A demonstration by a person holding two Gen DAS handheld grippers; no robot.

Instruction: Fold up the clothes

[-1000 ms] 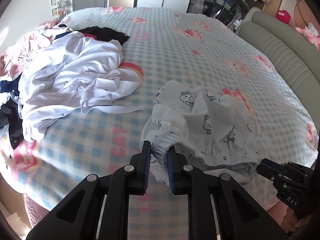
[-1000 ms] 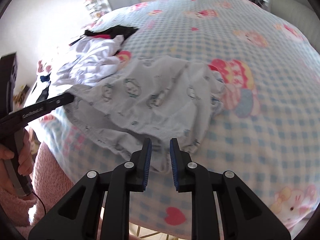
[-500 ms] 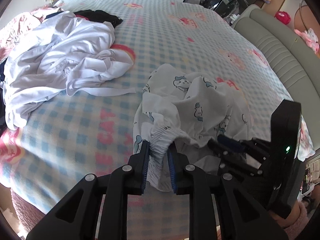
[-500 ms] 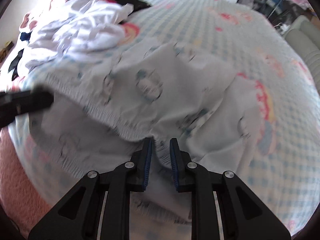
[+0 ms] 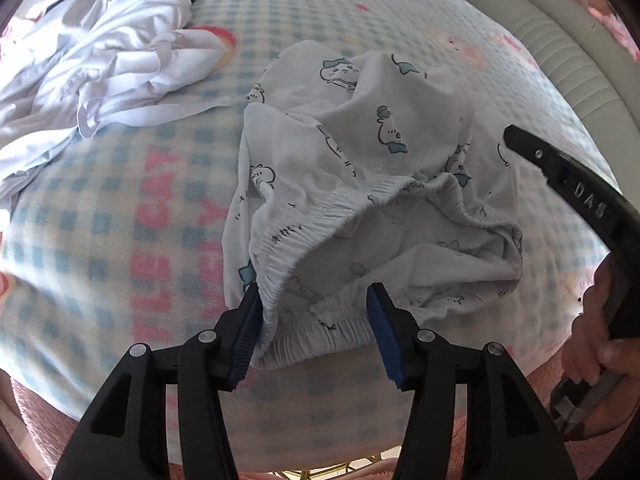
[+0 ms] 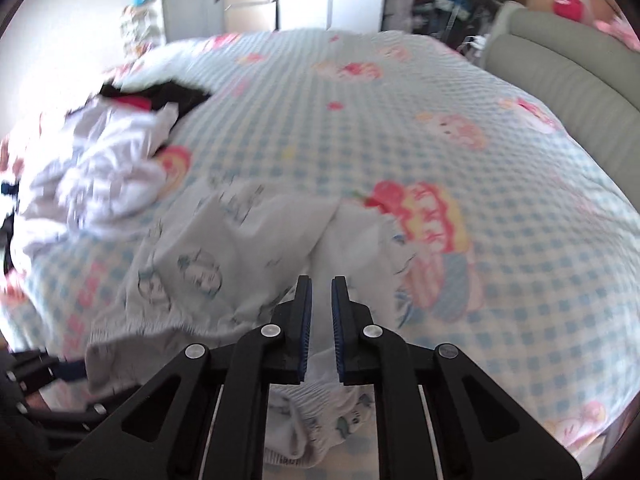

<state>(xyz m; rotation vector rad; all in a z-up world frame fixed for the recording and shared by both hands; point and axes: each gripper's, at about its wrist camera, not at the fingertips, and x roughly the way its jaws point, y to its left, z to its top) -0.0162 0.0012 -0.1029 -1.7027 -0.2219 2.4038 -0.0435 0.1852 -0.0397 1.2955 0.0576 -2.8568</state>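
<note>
Shorts [image 5: 360, 152] waistband between left tongs [image 5: 314, 326]

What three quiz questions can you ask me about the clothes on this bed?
1. True or false: the left gripper is open.
2. What is printed on the shorts? A) stripes B) small cartoon animals C) flowers
3. Fill in: in the left wrist view, the white pile lies to the ___ of the shorts.

Key: 1 true; 2 B; 3 left.
</note>
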